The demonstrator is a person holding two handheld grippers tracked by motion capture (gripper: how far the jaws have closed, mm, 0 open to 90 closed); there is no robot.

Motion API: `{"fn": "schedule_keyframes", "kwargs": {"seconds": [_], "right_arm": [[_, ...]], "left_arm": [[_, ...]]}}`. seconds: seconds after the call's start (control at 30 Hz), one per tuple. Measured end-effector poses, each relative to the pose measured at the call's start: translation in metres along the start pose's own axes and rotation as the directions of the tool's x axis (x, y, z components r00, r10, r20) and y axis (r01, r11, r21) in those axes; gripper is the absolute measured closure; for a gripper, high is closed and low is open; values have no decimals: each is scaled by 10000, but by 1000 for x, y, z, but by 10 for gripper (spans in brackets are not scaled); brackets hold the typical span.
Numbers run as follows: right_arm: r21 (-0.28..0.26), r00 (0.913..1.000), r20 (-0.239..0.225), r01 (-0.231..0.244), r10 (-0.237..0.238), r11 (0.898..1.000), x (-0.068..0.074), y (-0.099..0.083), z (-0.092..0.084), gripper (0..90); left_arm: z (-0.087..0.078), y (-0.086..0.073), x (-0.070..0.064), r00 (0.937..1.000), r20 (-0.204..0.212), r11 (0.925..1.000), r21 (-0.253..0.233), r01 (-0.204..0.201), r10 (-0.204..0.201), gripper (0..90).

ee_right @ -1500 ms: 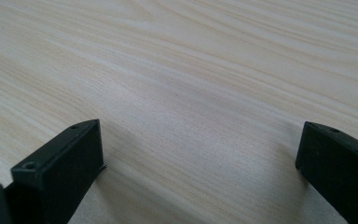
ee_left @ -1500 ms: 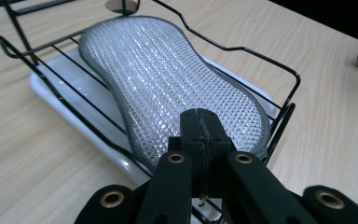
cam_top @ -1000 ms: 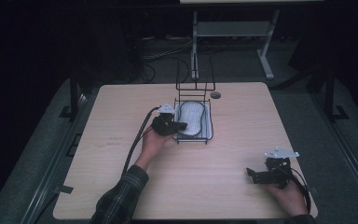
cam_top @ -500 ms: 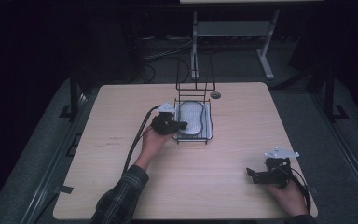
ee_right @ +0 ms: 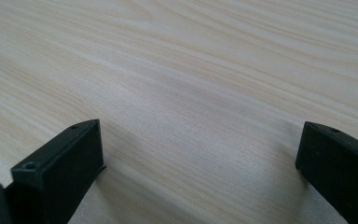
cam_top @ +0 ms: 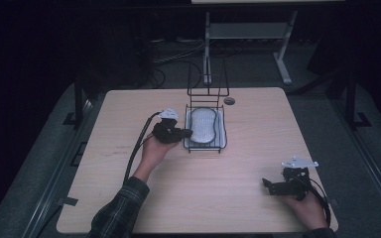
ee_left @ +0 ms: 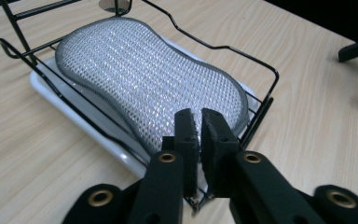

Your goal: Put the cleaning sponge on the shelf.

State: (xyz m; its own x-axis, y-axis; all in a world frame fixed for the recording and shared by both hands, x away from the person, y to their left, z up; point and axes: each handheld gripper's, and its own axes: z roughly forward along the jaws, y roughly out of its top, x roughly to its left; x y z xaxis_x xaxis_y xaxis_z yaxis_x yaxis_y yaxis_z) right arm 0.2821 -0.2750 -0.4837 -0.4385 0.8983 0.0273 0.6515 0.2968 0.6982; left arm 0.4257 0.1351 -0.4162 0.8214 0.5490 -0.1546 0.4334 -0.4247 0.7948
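here the left tongs (ee_left: pixel 198 135), pressed together, are hovering at the sponge's (ee_left: pixel 149 84) near end; right tongs (cam_top: pixel 278 187) are resting spread near the desk's (cam_top: pixel 144 198) right corner.

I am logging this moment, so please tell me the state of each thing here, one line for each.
Silver mesh sponge: lying flat in rack.
Black wire rack: upright on white tray.
Left gripper: nearly shut, at sponge's edge.
Right gripper: open, holding nothing, over the wooden table.
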Motion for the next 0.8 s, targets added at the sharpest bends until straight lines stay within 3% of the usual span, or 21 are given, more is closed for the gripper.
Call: {"fn": "schedule_keyframes", "kwargs": {"seconds": [0.4,0.5,0.8], "right_arm": [[5,10000,12,-1,1,10000,0,0,0,1],[6,10000,11,-2,2,10000,0,0,0,1],[5,10000,15,-5,5,10000,0,0,0,1]], "left_arm": [[-33,-17,-1,9971,-743,9992,372,177,-149,507],[-43,-23,-1,9954,-961,9978,653,107,-44,417],[-70,-39,-8,9917,-1285,9977,676,110,-23,283]]}}
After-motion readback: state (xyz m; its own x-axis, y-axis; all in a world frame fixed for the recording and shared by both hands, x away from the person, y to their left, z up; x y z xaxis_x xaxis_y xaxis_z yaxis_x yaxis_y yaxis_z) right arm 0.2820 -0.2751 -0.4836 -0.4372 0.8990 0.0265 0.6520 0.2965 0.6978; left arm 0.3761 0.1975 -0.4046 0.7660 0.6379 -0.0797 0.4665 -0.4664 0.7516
